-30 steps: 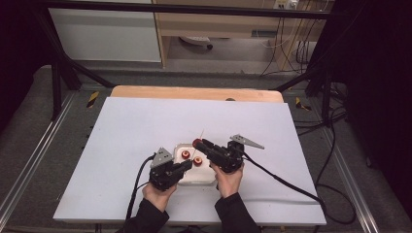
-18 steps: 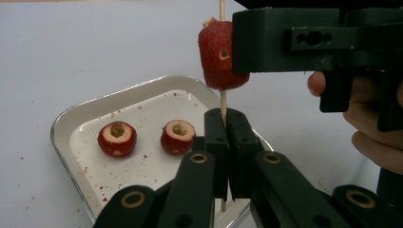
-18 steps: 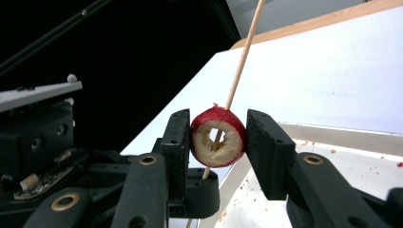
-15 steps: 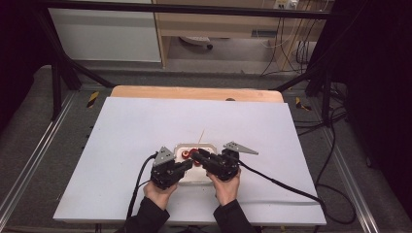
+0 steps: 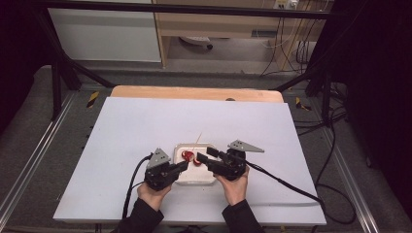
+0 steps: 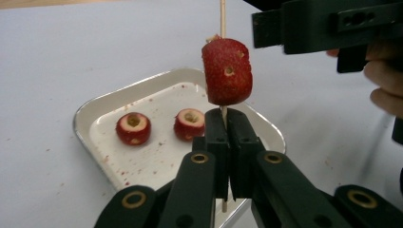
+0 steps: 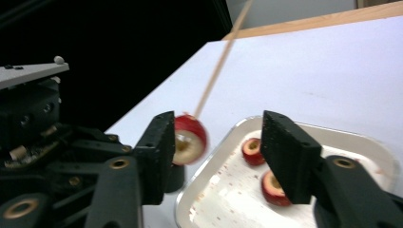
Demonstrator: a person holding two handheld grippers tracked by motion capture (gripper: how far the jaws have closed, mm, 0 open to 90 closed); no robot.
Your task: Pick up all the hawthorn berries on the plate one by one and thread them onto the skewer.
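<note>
My left gripper (image 6: 223,118) is shut on the lower end of a thin wooden skewer (image 6: 222,14), holding it upright over a small white tray (image 6: 95,107). A red hollowed fruit piece (image 6: 227,71) is threaded on the skewer just above the jaws. Two more red pieces (image 6: 133,128) (image 6: 190,123) lie in the tray. My right gripper (image 7: 216,137) is open, and the skewered piece (image 7: 190,137) sits by its left jaw, just clear of it. In the high view the left gripper (image 5: 183,165) and right gripper (image 5: 201,155) face each other over the tray (image 5: 194,183).
The tray sits near the front middle of a white table top (image 5: 121,136) with a wooden strip (image 5: 194,93) along its far edge. Black cables (image 5: 286,179) trail from both grippers toward the front and right. Dark frame rails flank the table.
The right gripper carried a red piece in to the left gripper's skewer, then drew back slightly to the right with its jaws open. The piece now sits on the skewer.
</note>
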